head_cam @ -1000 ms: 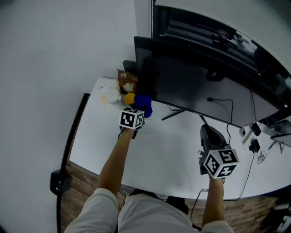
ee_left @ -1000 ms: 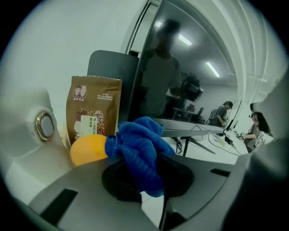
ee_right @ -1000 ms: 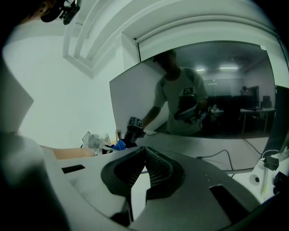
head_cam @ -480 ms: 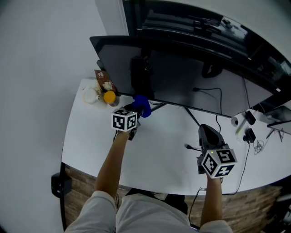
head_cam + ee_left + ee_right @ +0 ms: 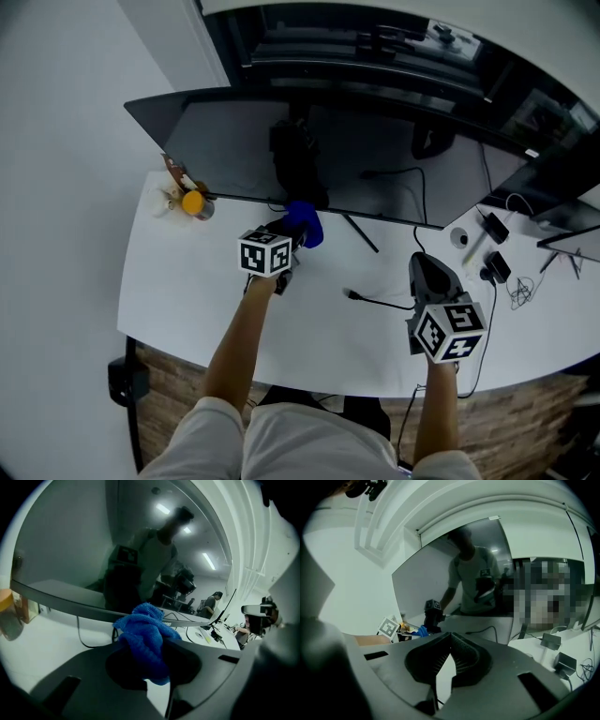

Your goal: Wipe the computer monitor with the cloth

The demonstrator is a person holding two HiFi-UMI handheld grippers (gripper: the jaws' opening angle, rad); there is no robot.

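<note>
blue cloth (image 5: 143, 630), clamped in the left gripper's (image 5: 289, 240) jaws, hovers near the monitor's (image 5: 234, 150) lower edge; right gripper (image 5: 449, 654), closed and empty, hangs near right. next move, likely: press cloth to screen, sweep.

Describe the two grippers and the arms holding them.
The left gripper and right gripper are dark grey, each carrying a white cube with black square markers. The right one's jaws are ribbed inside. The forearms are bare below short pale sleeves.
</note>
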